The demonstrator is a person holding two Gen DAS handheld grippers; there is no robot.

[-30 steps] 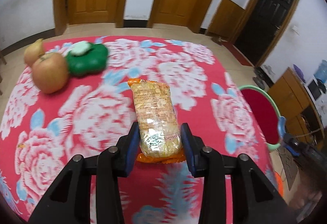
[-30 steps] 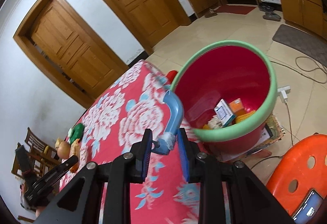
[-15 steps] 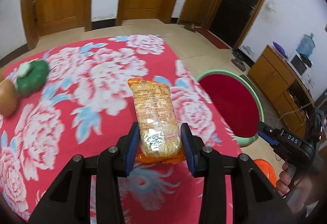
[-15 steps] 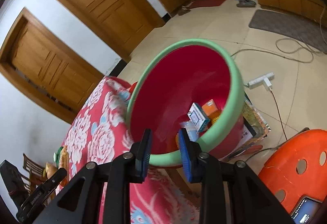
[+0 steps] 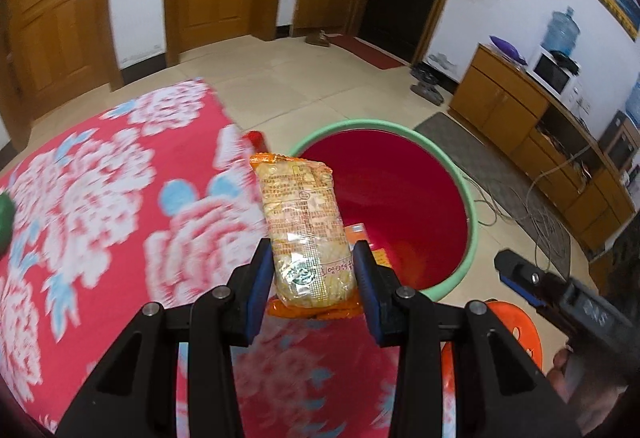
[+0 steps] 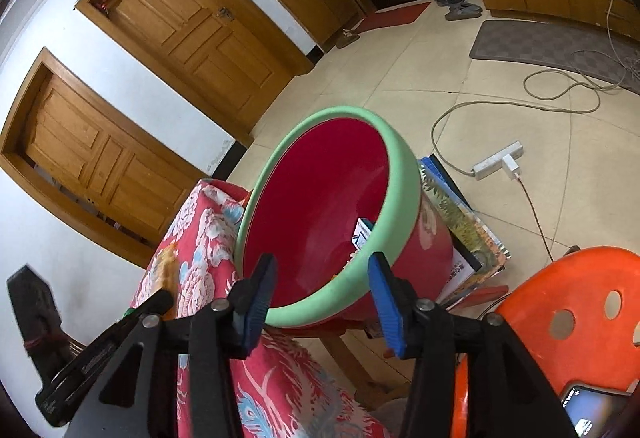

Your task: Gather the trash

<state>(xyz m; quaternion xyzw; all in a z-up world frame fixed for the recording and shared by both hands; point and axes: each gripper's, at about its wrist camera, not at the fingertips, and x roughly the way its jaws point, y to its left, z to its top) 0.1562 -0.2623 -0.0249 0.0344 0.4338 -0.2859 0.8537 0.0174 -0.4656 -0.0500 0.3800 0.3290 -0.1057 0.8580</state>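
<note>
My left gripper [image 5: 313, 266] is shut on a yellow and orange noodle packet [image 5: 304, 214]. It holds the packet upright over the table's right edge, beside the green rim of the red bin [image 5: 360, 124]. My right gripper [image 6: 323, 270] hangs just in front of the bin's rim [image 6: 404, 174]. Its jaws are opening and nothing is between them. Inside the bin lie a blue and white box [image 6: 362, 234] and an orange box [image 5: 356, 230]. The right gripper [image 5: 516, 270] also shows at the lower right of the left wrist view.
The red floral tablecloth [image 5: 100, 198] covers the table left of the bin. An orange plastic stool [image 6: 560, 298] stands at the right, with a phone [image 6: 592, 410] on it. A power strip [image 6: 496, 162] and cables lie on the tiled floor. Flat books [image 6: 460, 222] sit under the bin.
The left gripper carried the noodle packet rightward across the table to the bin. The right gripper let go of a blue item over the bin, and its jaws have widened.
</note>
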